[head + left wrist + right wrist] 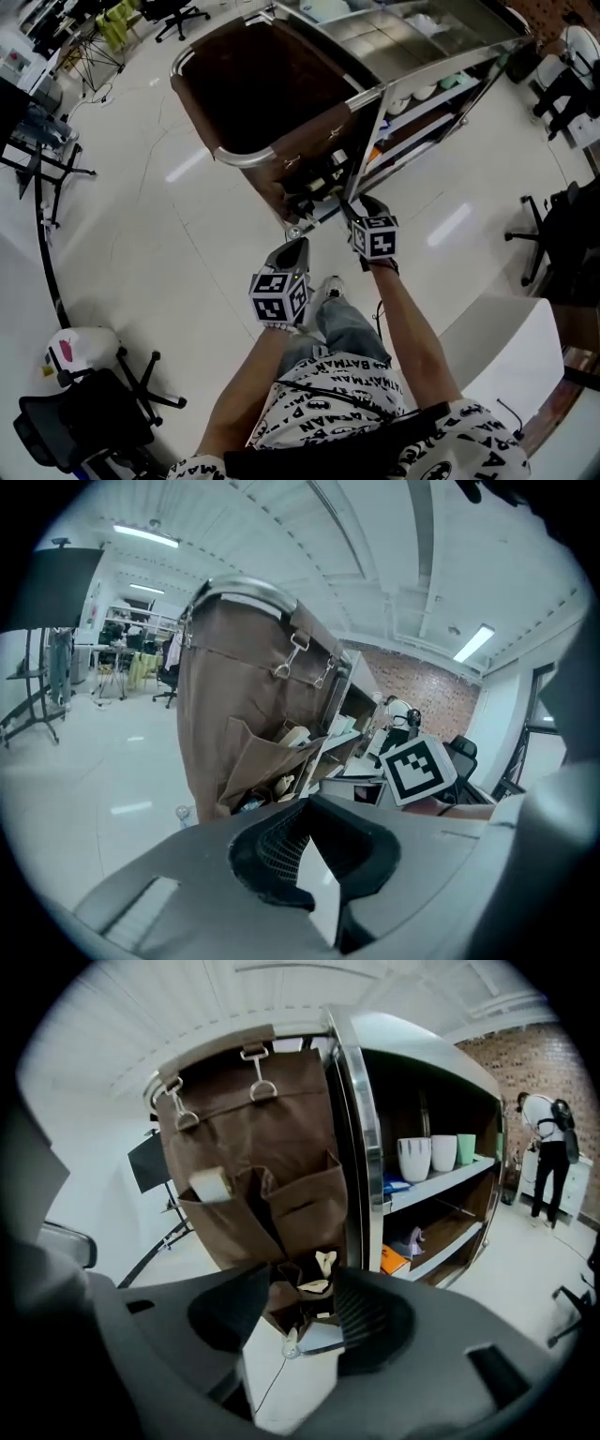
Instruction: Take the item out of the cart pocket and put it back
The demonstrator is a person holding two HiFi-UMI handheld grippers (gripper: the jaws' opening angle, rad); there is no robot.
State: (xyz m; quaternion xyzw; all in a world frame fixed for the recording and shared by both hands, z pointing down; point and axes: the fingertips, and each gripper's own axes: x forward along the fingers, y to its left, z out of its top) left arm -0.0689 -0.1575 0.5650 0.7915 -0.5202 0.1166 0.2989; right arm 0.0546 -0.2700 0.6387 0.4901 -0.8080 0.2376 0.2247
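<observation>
A: Where does the head view sit?
B: High above, facing steeply down. The left gripper (298, 247) and right gripper (354, 204) point away from it toward the cart (239, 156).
A: And the gripper views?
B: Each looks along its own jaws. Ahead of the left, the cart's brown bag (234, 696) stands near; ahead of the right, closer. All three share its pockets (300, 1206).
</observation>
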